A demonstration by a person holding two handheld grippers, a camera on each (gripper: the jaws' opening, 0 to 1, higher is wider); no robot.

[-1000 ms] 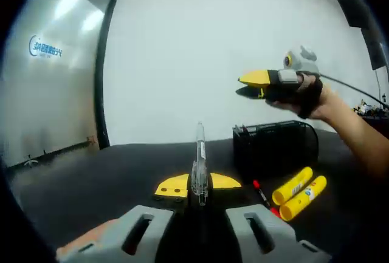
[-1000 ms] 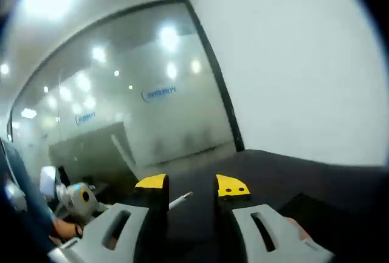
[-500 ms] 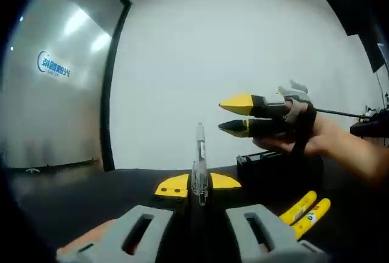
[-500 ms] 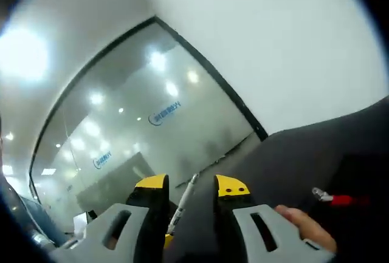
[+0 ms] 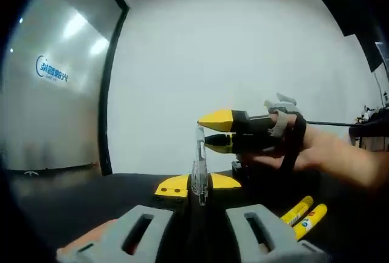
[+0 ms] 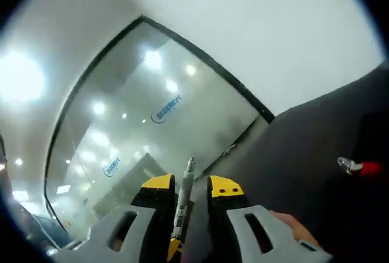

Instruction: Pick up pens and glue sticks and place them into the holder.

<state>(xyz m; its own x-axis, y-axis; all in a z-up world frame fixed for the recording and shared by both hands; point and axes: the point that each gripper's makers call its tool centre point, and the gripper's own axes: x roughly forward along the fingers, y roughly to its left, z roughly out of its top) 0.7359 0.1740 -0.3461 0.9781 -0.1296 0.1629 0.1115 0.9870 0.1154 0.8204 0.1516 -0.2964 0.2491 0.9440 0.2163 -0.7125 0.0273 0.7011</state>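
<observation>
Pen point(image 5: 199, 163) stood upright at the lower centre of the left gripper view, its clear barrel clamped between the yellow tips of my left gripper point(image 5: 198, 185). My right gripper point(image 5: 209, 130) reached in from the right at mid-frame, its two yellow jaws stacked one above the other and a little apart, their tips close around the pen's top end; I could not tell whether they touched it. Behind it, dark and partly hidden, sat the mesh holder point(image 5: 243, 172), and two yellow glue sticks point(image 5: 302, 213) lay side by side on the black table point(image 5: 91, 199) at lower right.

In the right gripper view the same pen point(image 6: 183, 199) ran up the gap between the jaws of that gripper point(image 6: 184, 185) at bottom centre, the jaws narrow around it but whether gripping I could not say. A red-capped pen point(image 6: 358, 167) lay at the right edge, which the left gripper view did not give me; the glue sticks and holder were the left view's to offer.

I judged the pen light, stiff and slick, best pinched mid-barrel, square across, or it would swivel.
</observation>
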